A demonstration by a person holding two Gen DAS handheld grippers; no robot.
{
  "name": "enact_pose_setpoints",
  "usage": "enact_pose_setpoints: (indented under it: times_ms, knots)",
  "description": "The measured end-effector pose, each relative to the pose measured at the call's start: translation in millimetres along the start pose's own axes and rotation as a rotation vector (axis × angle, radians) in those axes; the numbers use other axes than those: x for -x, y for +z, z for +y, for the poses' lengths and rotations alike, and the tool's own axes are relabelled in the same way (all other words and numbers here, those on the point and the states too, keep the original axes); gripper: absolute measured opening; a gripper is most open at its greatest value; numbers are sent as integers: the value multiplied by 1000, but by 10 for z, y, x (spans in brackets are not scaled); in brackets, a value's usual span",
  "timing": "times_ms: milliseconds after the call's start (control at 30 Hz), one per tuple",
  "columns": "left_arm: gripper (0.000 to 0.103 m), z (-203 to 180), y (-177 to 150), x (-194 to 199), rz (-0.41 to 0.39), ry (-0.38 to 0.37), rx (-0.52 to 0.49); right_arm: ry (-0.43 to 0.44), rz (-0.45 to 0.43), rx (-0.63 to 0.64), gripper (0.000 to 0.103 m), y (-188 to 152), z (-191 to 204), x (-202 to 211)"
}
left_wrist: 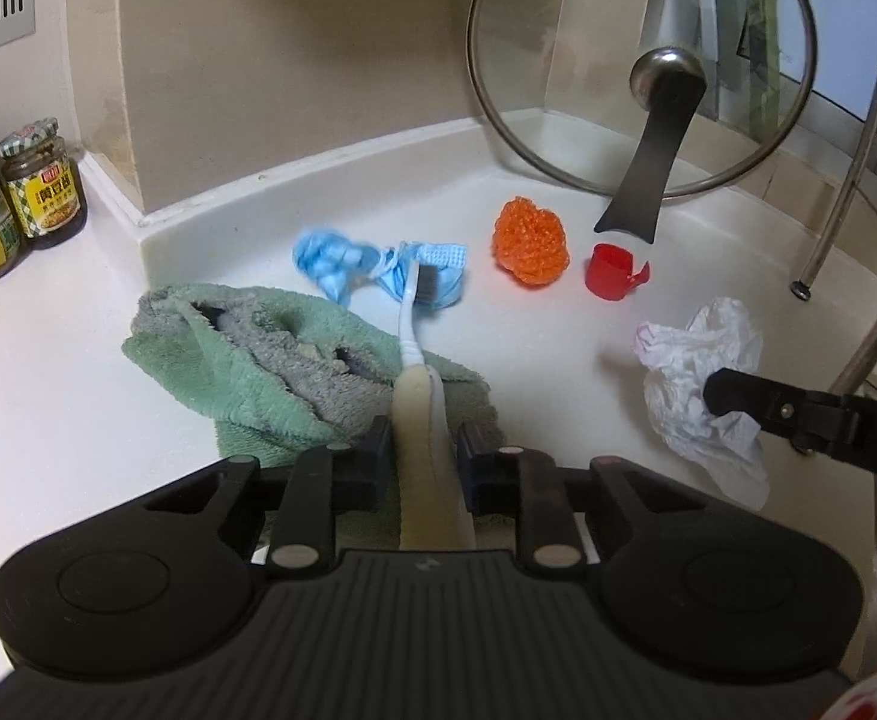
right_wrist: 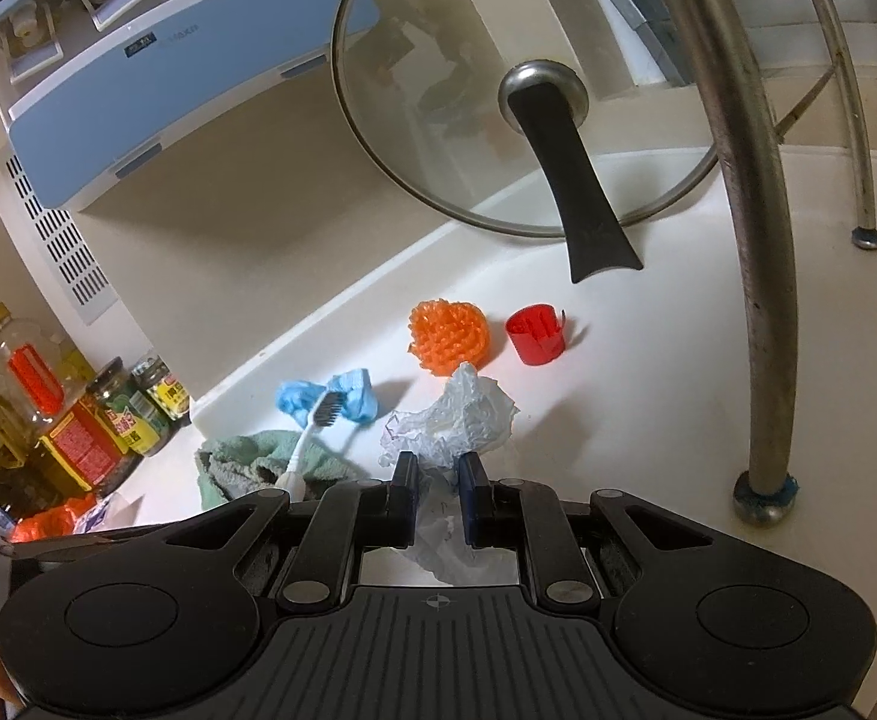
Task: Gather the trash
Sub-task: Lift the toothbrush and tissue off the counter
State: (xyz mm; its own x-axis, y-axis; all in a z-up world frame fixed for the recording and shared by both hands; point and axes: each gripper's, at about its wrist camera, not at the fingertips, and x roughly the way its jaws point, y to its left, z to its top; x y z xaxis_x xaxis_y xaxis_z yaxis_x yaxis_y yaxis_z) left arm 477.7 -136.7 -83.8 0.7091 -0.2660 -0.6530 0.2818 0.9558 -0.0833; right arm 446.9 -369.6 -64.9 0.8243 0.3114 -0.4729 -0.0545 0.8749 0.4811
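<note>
Toothbrush (left_wrist: 417,324) clamped by left gripper (left_wrist: 423,450) jaws, above green towel (left_wrist: 246,354); crumpled white plastic bag (right_wrist: 456,420) clamped by right gripper (right_wrist: 438,498) jaws, near orange scrubber (right_wrist: 447,336).

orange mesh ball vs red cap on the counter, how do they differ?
The orange mesh ball is a rumpled, knobbly net wad; the red cap is smooth, rigid plastic. The ball is the larger of the two, and the cap lies on its side with a small tab sticking out. The ball sits left of the cap, nearer the blue crumpled mask. Both rest loose on the white countertop, touched by neither gripper.
</note>
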Motion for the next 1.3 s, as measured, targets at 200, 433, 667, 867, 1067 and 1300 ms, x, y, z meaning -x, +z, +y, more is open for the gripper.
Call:
enact_pose_setpoints:
  times_ms: [200, 433, 667, 867, 1067, 1300]
  knots:
    - [20, 53, -103, 289, -15, 7, -38, 15, 5, -5, 15, -58, 34, 103]
    - [20, 129, -331, 431, 30, 14, -64, 22, 28, -10, 15, -185, 75, 209]
    - [22, 104, -370, 331, 67, 33, -62, 17, 49, -14, 15, -289, 74, 255]
    - [24, 106, -312, 250, 79, 58, -67, 10, 48, -15, 15, -297, 61, 290]
    - [18, 92, -305, 246, 85, 58, -72, 5, 47, -17, 15, -316, 43, 338]
    - [18, 84, -311, 355, 63, 60, -73, 16, 51, -9, 15, -308, 67, 375]
